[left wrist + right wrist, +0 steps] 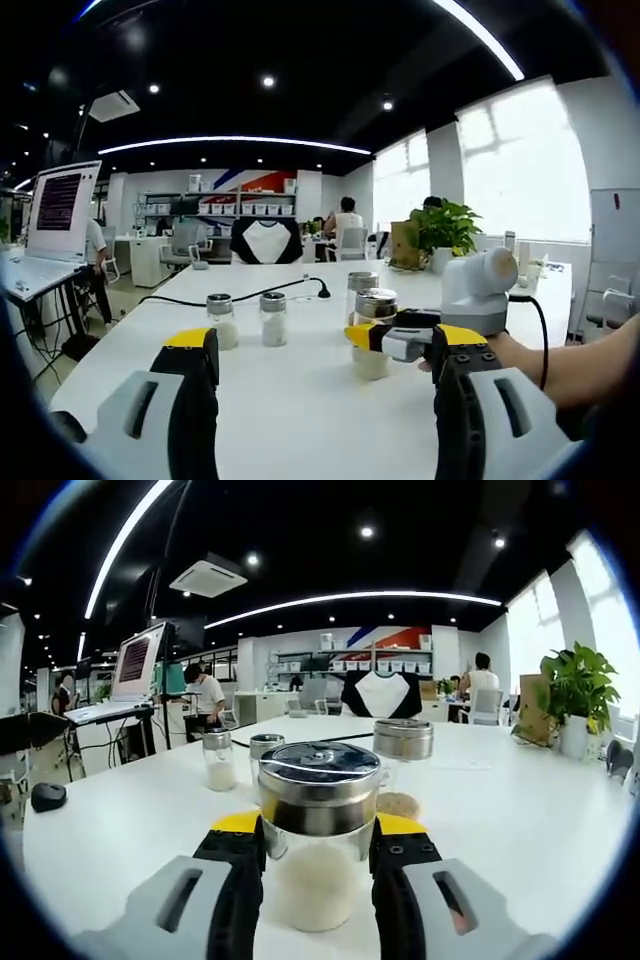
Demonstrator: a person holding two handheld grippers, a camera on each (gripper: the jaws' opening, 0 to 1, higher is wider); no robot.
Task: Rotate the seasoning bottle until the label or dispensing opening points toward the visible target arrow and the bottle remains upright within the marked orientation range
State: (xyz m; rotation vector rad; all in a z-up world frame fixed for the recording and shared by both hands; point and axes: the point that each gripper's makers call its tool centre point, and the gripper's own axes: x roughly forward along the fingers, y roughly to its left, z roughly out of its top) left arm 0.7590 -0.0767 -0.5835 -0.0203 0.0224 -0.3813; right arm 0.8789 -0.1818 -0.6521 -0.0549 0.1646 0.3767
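bottle: glass jar (318,825), steel lid, white grains inside; upright on the table (520,820), near its front edge
right tool (318,865): jaws clamped on the bottle just below the lid, one pad each side. High grip looks chosen so a wrist twist spins it about its own axis without tipping
same grip in left gripper view: right tool (385,338) comes in from the right, closed on the bottle (372,335), person's arm behind it
left tool (320,350): jaws wide apart, nothing between them, held back from the bottle. Reads as standby, or ready to steady it
target arrow: can't find one on the table in either view
label/opening: no label visible; lid top looks plain from here, holes too small to tell, so current heading unknown
stage: my read is grasp done, rotation in hand or about to start; alignment can't be checked
second jar (402,765): just behind the bottle, brown contents, steel lid. Close enough that a wide swing of the right tool could knock it
two small shakers (246,320): side by side, further left, well apart from the bottle
cable (240,296): black, runs across the table behind the shakers, out of the way
risk: grip is above the fill, so a tilted twist could rock the base off the table
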